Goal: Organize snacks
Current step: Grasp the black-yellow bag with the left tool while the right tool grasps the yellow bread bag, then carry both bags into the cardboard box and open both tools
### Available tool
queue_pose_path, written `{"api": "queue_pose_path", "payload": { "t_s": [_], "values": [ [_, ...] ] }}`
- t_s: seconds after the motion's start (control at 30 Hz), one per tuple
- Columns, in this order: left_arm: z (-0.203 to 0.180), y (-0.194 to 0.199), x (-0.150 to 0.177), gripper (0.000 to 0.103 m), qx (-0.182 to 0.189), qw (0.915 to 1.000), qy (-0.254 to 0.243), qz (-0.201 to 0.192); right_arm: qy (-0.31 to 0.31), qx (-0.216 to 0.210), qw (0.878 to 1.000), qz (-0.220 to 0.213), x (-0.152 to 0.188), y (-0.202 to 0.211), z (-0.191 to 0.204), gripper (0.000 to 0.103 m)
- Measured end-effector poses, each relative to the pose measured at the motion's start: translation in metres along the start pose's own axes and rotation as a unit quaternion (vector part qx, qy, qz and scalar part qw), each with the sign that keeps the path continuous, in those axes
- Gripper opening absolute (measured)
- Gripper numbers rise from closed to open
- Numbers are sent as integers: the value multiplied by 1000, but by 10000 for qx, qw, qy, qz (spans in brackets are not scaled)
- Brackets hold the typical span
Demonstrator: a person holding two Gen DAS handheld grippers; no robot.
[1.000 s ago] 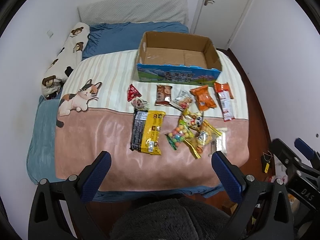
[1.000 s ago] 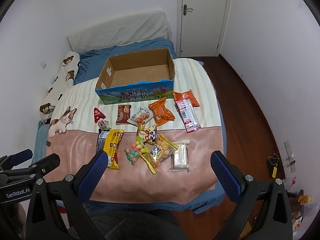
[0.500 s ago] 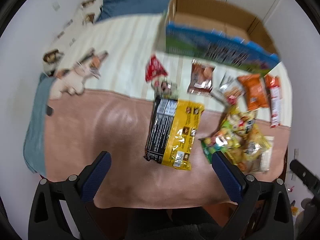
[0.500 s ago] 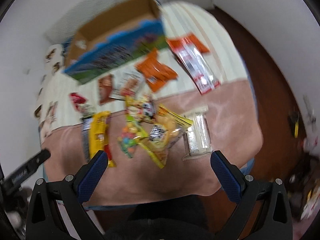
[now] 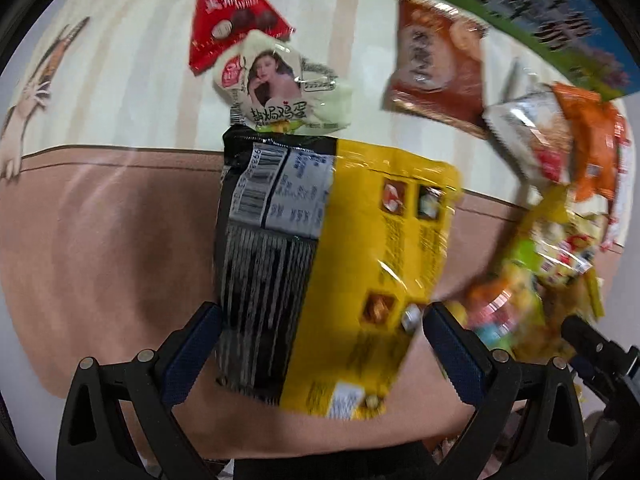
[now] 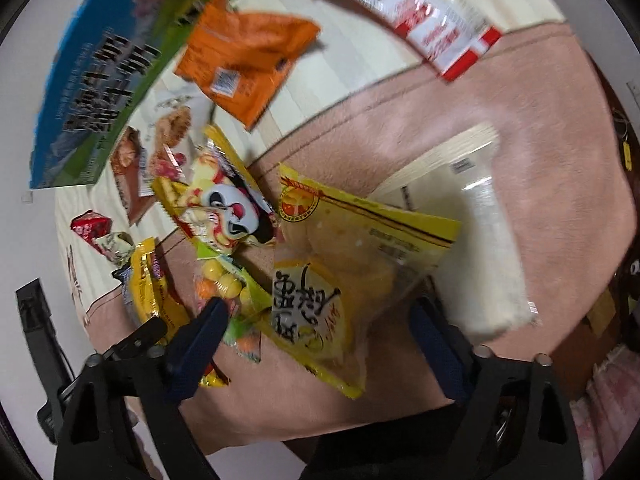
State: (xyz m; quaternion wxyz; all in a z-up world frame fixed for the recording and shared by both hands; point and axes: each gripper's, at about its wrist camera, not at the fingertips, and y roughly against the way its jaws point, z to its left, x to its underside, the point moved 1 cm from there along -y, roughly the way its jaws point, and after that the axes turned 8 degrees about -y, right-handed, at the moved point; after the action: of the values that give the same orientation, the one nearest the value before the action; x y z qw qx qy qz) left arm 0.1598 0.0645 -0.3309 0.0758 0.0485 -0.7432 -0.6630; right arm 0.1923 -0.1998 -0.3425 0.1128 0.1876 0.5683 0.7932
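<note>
Near the blanket's [image 5: 100, 240] front edge, the left gripper [image 5: 320, 344] straddles a yellow-and-black packet [image 5: 332, 248], jaws released, pads not visibly pressing it. Toward the right edge, the right gripper [image 6: 316, 336] has its jaws closing in around a yellow pastry bag [image 6: 344, 264], pads apart from it. At the far edge stands the box [image 6: 100, 60]

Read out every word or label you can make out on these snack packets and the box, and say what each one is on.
"盐焗鸡蛋": pale egg packet with a printed portrait.
"蛋" and further characters, seen upside down and unclear: yellow cake packet.
Large dark characters, motion-blurred, unreadable: blue and green box.
White characters, blurred: red triangular packet.
Barcode and fine print, too small: black and yellow bag.
</note>
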Motion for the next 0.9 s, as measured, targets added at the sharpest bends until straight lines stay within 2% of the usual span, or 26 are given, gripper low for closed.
{"api": "queue_pose_path", "payload": {
  "t_s": [0.07, 0.13, 0.17, 0.27, 0.37, 0.43, 0.5, 0.53, 0.57, 0.73, 0.83, 0.9],
  "values": [
    [1, -7, -2, 103, -17, 10000, -8, 15, -105, -13, 9999, 106, -3, -12, -1, 74],
    [1, -10, -1, 101, -45, 10000, -41, -46, -87, 62, 9999, 94, -5, -20, 0, 68],
    [1, -11, 1, 100, -76, 9999, -71, -54, 8, 177, 9998, 79, -7, -22, 2, 60],
    [2, -18, 0, 98, -135, 9996, -209, -117, 702, 513, 9959, 241, -3, -24, 16, 50],
    [2, -24, 9, 97, -136, 9994, -290, -109, 1754, 1123, 9775, 343, 6, -26, 38, 49],
    [0, -25, 16, 97, -132, 9994, -297, -102, 2172, 1445, 9649, 313, 12, -27, 48, 50],
    [2, -31, 17, 96, -106, 9995, -261, -119, 2053, 1357, 9690, 231, 12, -24, 49, 57],
    [2, -36, 18, 90, -132, 9995, -234, -138, 1935, 1257, 9728, 175, 13, -22, 49, 63],
    [4, -37, 20, 88, -96, 9996, -216, -159, 1842, 1202, 9754, 141, 13, -20, 47, 65],
    [12, -34, 30, 84, -75, 9989, -294, -350, 918, 921, 9915, -44, 23, -19, 28, 64],
    [11, -29, 45, 83, -90, 9984, -381, -415, 820, 882, 9922, -323, 33, -14, 24, 53],
    [13, -26, 57, 83, -120, 9982, -393, -435, 822, 900, 9916, -426, 45, -7, 24, 52]
  ]
}}
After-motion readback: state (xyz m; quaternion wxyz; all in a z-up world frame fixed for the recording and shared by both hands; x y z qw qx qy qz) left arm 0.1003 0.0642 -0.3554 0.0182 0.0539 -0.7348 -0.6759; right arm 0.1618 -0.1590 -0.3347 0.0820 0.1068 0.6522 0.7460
